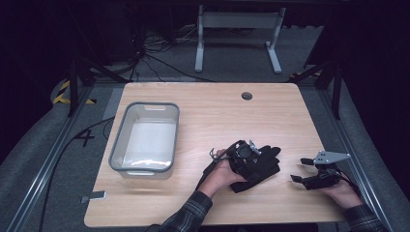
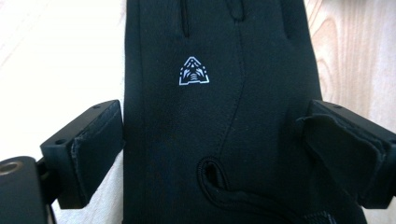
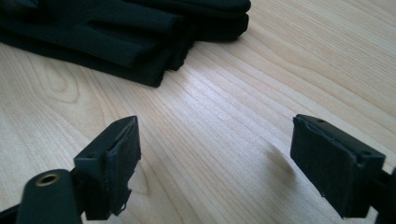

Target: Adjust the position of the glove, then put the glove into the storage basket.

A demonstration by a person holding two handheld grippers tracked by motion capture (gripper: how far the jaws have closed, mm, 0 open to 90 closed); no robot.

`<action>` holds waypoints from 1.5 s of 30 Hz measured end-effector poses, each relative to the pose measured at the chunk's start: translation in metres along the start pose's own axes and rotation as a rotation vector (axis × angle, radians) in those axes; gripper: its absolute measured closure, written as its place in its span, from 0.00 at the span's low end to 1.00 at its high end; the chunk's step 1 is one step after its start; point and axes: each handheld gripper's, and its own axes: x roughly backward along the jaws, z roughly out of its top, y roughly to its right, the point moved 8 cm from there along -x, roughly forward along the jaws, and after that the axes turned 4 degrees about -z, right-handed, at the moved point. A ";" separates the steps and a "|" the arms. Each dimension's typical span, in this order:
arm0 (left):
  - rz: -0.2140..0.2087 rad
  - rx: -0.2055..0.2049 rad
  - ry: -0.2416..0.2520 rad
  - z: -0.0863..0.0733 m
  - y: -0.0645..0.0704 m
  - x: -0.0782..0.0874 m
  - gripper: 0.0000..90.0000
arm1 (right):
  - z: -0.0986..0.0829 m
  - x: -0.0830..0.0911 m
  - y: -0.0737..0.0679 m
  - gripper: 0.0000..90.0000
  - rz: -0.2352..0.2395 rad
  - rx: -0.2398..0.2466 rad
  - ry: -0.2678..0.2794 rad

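A black glove (image 1: 258, 166) is seen lying flat on the wooden table (image 1: 208, 116), right of centre near the front edge, with the left gripper (image 1: 251, 162) set over it; in the left gripper view the jaws are spread wide, one at each side of the glove (image 2: 219, 107), which bears a small white emblem (image 2: 194, 71), and the pads are seen at its edges without pinching it. The right gripper (image 1: 302, 170) is held just right of the glove, its jaws parted wide over bare wood with nothing between them, the glove's fingers (image 3: 140, 42) being seen ahead of it. A grey-rimmed clear bin (image 1: 145, 137) is seen well apart on the left of the table.
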 end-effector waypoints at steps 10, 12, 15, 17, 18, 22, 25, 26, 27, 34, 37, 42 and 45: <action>-0.009 -0.014 -0.017 -0.003 0.001 -0.007 0.06 | -0.003 -0.005 0.002 0.16 -0.027 -0.011 -0.019; -0.002 -0.022 -0.034 -0.003 0.002 -0.007 0.05 | -0.004 -0.005 0.002 0.15 -0.029 -0.008 -0.012; 0.005 -0.040 -0.033 -0.002 0.002 -0.008 0.07 | -0.005 -0.005 0.002 0.14 -0.030 -0.009 -0.003; 0.010 -0.042 -0.033 -0.002 0.002 -0.007 0.10 | -0.005 -0.005 0.003 0.13 -0.030 -0.007 -0.002; 0.008 -0.042 -0.034 -0.002 0.002 -0.007 0.10 | -0.005 -0.005 0.003 0.13 -0.029 -0.007 -0.002; 0.007 -0.048 -0.030 -0.002 0.004 -0.005 0.18 | -0.005 -0.006 0.003 0.13 -0.028 -0.005 -0.003; -0.008 -0.059 -0.014 -0.001 0.006 -0.004 0.32 | -0.005 -0.006 0.002 0.13 -0.027 -0.005 -0.003; -0.016 -0.058 -0.014 -0.001 0.008 -0.003 0.35 | -0.005 -0.006 0.003 0.13 -0.029 -0.005 -0.003; -0.025 -0.055 -0.011 0.000 0.009 -0.003 0.40 | -0.005 -0.006 0.003 0.13 -0.029 -0.005 -0.003; -0.078 -0.046 -0.011 0.000 0.014 -0.002 0.66 | -0.005 -0.006 0.002 0.13 -0.030 -0.005 -0.003; -0.085 -0.036 -0.017 0.000 0.015 -0.002 0.73 | -0.005 -0.006 0.002 0.13 -0.030 -0.006 -0.003; -0.085 -0.021 -0.029 0.004 0.016 0.002 0.75 | -0.005 -0.006 0.002 0.13 -0.030 -0.005 -0.004; -0.088 -0.021 -0.030 0.005 0.017 0.005 0.75 | -0.005 -0.006 0.002 0.13 -0.030 -0.005 -0.004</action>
